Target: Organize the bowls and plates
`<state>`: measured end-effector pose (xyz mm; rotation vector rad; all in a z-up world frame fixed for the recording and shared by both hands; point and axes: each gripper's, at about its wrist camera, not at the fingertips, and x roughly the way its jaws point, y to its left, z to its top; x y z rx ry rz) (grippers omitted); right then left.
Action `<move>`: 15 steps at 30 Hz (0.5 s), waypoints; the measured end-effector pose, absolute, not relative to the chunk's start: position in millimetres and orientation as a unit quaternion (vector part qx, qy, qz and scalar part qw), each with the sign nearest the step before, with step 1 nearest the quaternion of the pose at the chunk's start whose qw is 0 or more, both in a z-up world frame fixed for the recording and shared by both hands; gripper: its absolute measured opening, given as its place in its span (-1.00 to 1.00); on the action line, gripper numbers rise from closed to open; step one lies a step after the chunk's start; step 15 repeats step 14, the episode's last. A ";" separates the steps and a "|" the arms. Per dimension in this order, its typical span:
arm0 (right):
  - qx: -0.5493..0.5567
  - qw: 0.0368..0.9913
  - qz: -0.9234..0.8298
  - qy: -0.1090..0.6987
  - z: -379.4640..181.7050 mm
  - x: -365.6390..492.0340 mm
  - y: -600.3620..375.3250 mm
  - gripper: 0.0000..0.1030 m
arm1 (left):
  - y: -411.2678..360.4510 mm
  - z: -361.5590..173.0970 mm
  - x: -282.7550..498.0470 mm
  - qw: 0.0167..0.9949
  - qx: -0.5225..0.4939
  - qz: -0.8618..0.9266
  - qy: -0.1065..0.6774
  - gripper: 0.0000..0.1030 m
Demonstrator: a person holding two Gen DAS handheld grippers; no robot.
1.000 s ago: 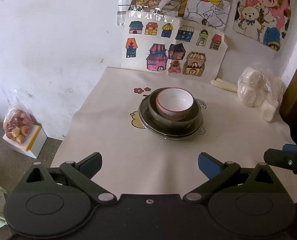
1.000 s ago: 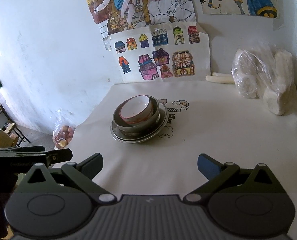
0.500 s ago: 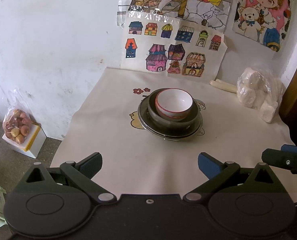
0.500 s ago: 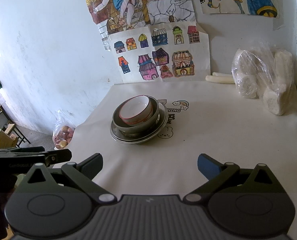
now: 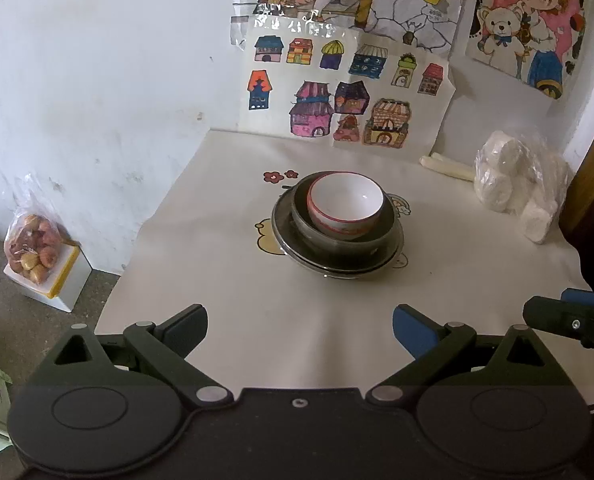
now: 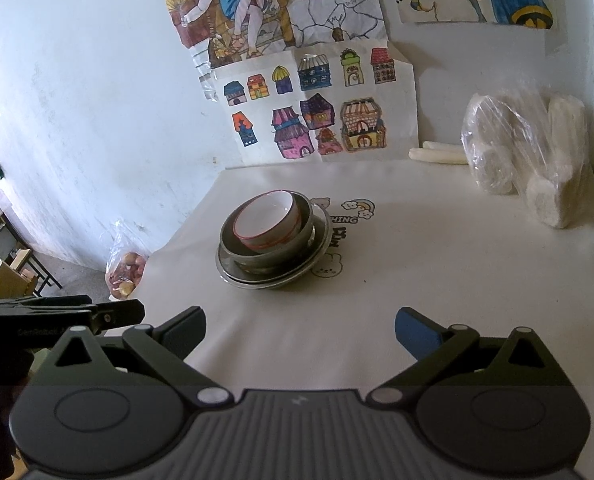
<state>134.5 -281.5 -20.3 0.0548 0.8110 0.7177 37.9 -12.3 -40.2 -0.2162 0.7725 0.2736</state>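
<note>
A white bowl with a red rim (image 5: pixel 345 206) (image 6: pixel 267 220) sits inside a dark grey bowl (image 5: pixel 339 236) (image 6: pixel 265 254), which rests on a dark plate (image 5: pixel 393 250) (image 6: pixel 317 258) in the middle of the table. My left gripper (image 5: pixel 299 326) is open and empty, well short of the stack. My right gripper (image 6: pixel 301 326) is open and empty, also short of the stack. Each gripper's finger shows at the edge of the other's view.
The table (image 5: pixel 233 280) has a cream cartoon-print cloth. A plastic bag of white items (image 5: pixel 517 184) (image 6: pixel 533 156) and a white stick (image 5: pixel 449 164) lie at the back right. A bag of fruit (image 5: pixel 31 248) sits on a box on the floor, left. Posters cover the wall.
Both grippers have drifted back a little from the stack; the bowls and plate have not moved.
</note>
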 end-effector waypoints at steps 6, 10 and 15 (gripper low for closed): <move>0.030 0.856 0.338 0.389 -22.1 139.3 -284.1 1.00 | -16.2 -40.1 43.6 0.912 -0.101 0.131 0.375 0.93; 0.035 0.855 0.336 0.394 -25.4 145.2 -286.7 1.00 | -18.5 -39.8 47.5 0.912 -0.097 0.131 0.376 0.93; 0.038 0.854 0.335 0.397 -28.1 151.0 -288.9 1.00 | -20.1 -40.5 53.9 0.910 -0.094 0.132 0.381 0.93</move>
